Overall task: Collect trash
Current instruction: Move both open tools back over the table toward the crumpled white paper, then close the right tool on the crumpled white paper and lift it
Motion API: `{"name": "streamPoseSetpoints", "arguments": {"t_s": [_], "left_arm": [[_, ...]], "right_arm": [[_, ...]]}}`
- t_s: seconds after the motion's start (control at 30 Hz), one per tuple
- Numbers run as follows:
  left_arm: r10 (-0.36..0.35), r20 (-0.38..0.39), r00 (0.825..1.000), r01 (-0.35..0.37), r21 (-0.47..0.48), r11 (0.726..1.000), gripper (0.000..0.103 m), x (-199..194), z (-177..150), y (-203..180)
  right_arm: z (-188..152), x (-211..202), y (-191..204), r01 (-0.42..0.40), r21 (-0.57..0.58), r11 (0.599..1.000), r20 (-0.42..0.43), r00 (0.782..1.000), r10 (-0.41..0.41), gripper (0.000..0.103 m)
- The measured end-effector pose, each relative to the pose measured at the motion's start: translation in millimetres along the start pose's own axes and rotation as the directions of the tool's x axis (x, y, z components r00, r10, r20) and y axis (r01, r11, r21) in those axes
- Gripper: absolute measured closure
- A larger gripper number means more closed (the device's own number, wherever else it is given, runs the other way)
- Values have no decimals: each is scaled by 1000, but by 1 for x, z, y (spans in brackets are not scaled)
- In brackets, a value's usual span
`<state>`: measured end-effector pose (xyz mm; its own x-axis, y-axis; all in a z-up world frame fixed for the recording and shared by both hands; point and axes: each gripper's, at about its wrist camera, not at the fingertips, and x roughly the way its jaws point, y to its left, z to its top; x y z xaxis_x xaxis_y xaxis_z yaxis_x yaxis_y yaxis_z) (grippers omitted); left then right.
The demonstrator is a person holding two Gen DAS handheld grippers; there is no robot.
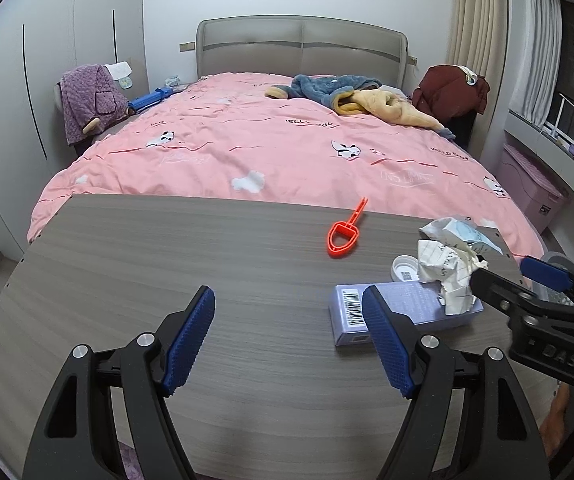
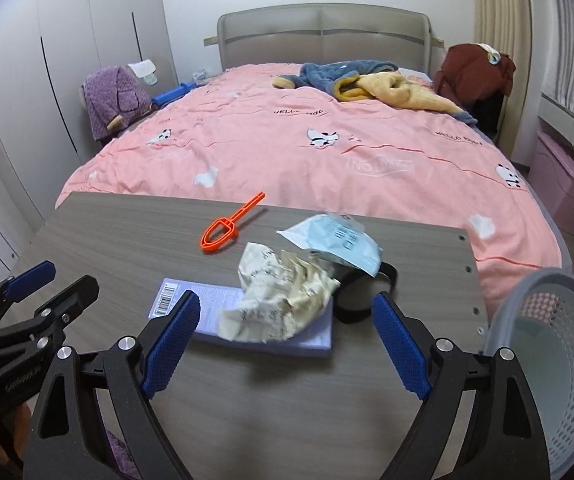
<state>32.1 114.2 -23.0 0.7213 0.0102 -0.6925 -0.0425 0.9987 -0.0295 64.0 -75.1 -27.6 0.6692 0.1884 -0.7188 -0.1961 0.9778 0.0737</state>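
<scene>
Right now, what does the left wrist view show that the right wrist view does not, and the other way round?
Only the left wrist view shows the white bottle cap beside the crumpled paper.

Only the right wrist view shows the perforated grey basket at the table's right edge and a black strap under the blue-white packet.

Both show the orange plastic scoop, the lavender box and both open grippers.
</scene>
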Motion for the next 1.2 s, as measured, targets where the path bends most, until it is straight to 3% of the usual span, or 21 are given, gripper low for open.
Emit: {"name": "streamPoseSetpoints", "arguments": {"t_s": [0.37, 0.63, 1.2], "left_arm": [[-18, -13, 1000, 18, -33, 999, 30, 10, -1, 13], [-39, -21, 999, 39, -30, 999, 30, 13, -2, 12], [-86, -40, 996, 88, 66, 994, 30, 29, 0, -5]], "right_arm": [[11, 44, 17, 76, -71, 995, -72, 994, -81, 37], [9, 48, 16, 75, -81, 994, -86, 993, -82, 57], [-14, -19, -10, 9, 22, 1000, -20, 1000, -8, 60]]}}
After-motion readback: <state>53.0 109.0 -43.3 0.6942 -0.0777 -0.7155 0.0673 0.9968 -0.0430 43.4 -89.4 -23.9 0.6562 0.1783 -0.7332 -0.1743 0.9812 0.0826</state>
